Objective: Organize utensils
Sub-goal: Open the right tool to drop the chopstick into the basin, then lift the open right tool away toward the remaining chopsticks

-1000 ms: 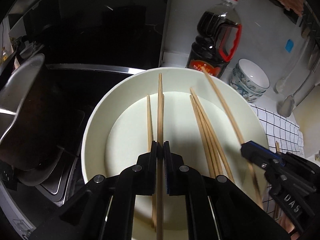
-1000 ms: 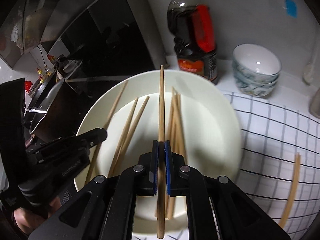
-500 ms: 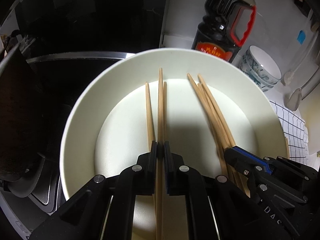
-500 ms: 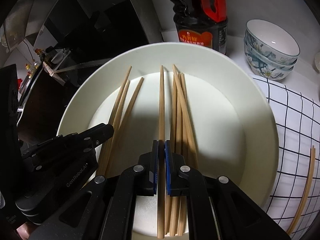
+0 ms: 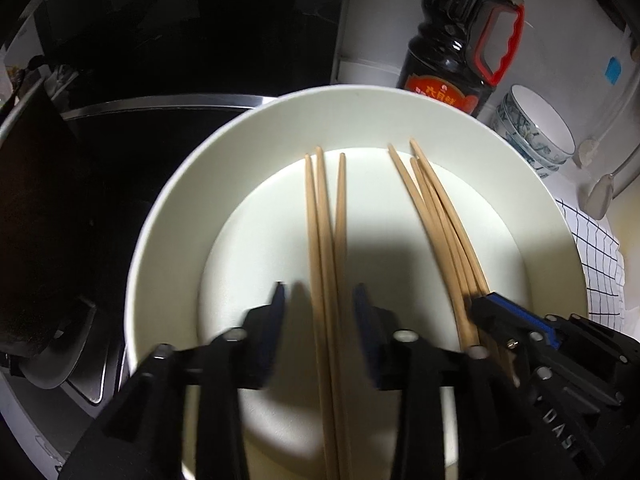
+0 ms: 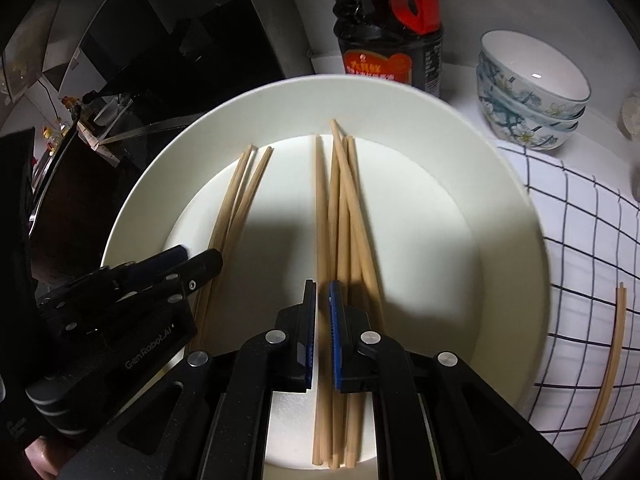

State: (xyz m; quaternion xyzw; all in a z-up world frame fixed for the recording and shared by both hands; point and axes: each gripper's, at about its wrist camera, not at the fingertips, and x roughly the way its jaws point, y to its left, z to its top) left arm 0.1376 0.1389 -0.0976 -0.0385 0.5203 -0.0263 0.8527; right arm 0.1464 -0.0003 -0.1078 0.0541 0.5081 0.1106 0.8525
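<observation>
A large white plate (image 5: 168, 208) holds two bundles of wooden chopsticks. My left gripper (image 5: 320, 300) hovers low over the left bundle (image 5: 326, 220) of three. Its jaws are opening and blurred, and the sticks run between them untouched. In the right wrist view the plate (image 6: 520, 240) fills the middle. There my right gripper (image 6: 321, 300) is shut on one chopstick (image 6: 320, 200), which lies flat beside the right bundle (image 6: 346, 220). The left gripper (image 6: 192, 260) shows at the left of that view, and the right gripper (image 5: 492, 304) at the lower right of the left wrist view.
A dark soy sauce bottle (image 6: 388, 40) with a red handle stands behind the plate. Stacked patterned bowls (image 6: 532, 92) sit at the back right. One loose chopstick (image 6: 604, 380) lies on the checked cloth (image 6: 580, 220). A dark pan (image 5: 32, 220) and stove are at the left.
Both grippers have come down onto the plate. The left jaws have parted and let go of their chopstick, which now lies with two others. The right stays shut on its stick.
</observation>
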